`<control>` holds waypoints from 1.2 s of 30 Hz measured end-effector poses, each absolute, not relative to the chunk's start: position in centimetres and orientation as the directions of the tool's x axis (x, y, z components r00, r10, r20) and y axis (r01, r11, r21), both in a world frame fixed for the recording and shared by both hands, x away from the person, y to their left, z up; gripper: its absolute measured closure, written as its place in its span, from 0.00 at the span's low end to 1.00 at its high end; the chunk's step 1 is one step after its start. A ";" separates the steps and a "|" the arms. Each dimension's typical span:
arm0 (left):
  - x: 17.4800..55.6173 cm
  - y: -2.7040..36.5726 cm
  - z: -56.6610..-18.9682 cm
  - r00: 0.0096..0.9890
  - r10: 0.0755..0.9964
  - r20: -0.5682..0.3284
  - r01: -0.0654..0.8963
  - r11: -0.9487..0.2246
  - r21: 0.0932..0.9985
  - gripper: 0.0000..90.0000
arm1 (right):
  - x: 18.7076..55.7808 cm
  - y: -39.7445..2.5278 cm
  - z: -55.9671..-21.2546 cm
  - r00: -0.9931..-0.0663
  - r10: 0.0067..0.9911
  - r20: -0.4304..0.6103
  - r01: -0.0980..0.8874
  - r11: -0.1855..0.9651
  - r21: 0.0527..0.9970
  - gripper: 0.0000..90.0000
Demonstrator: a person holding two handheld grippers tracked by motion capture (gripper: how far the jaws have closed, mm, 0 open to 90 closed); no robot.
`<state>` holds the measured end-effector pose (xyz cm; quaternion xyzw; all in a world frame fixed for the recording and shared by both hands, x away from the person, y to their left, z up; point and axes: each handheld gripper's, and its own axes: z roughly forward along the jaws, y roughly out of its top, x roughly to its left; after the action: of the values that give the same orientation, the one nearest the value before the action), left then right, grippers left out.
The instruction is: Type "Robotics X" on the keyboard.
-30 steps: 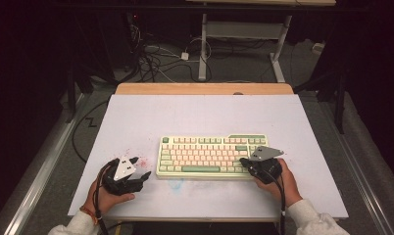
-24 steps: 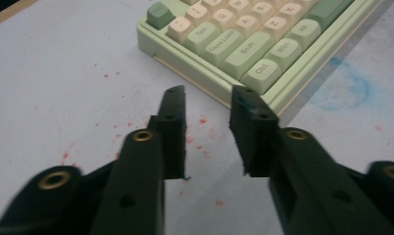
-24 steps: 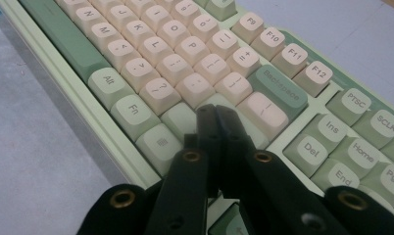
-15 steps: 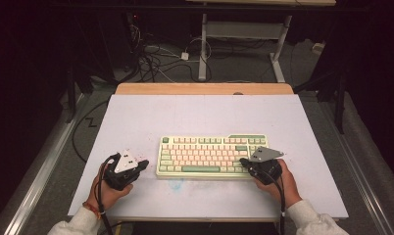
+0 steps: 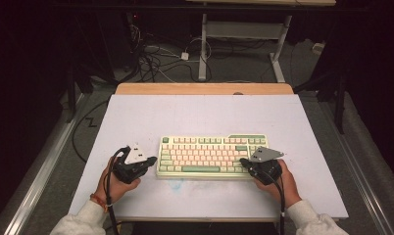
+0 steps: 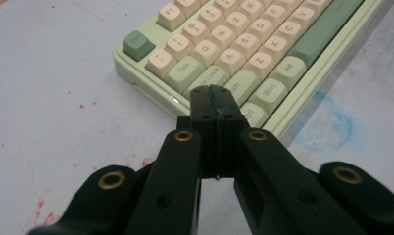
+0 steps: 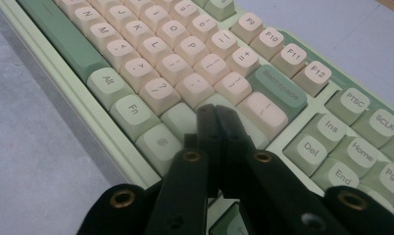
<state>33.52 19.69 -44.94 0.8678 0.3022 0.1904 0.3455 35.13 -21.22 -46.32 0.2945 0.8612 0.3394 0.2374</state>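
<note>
Looks like typing with pinched-shut jaws: right gripper [image 7: 217, 115] over the mechanical keyboard [image 5: 212, 155]'s 3 o'clock end, left gripper [image 6: 214, 95] at 9, next poke needs careful aim.

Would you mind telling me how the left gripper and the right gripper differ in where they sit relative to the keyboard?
The left gripper is at the keyboard's left end, its tips by the Shift and Ctrl corner; the right gripper reaches over the right-hand keys. The left gripper lies mostly over the white tabletop, the right gripper over keycaps. Both have jaws closed with nothing between them.
</note>
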 end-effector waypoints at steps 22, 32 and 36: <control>38.4 12.3 -44.0 0.826 0.548 0.132 0.335 -0.665 0.667 0.97 | 35.0 -21.2 -46.4 -0.710 0.670 -0.217 0.343 0.598 0.725 1.00; 39.9 9.6 -44.3 0.844 0.514 0.151 0.319 -0.709 0.628 0.97 | 35.0 -21.1 -46.4 -0.709 0.670 -0.220 0.342 0.598 0.725 1.00; 40.2 9.2 -44.5 0.847 0.510 0.150 0.322 -0.716 0.620 0.97 | 35.0 -21.1 -46.4 -0.710 0.668 -0.220 0.340 0.600 0.724 1.00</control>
<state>40.17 9.24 -44.54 0.9129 0.2279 0.1570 0.3002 35.02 -21.13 -46.38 0.2929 0.8608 0.3379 0.2430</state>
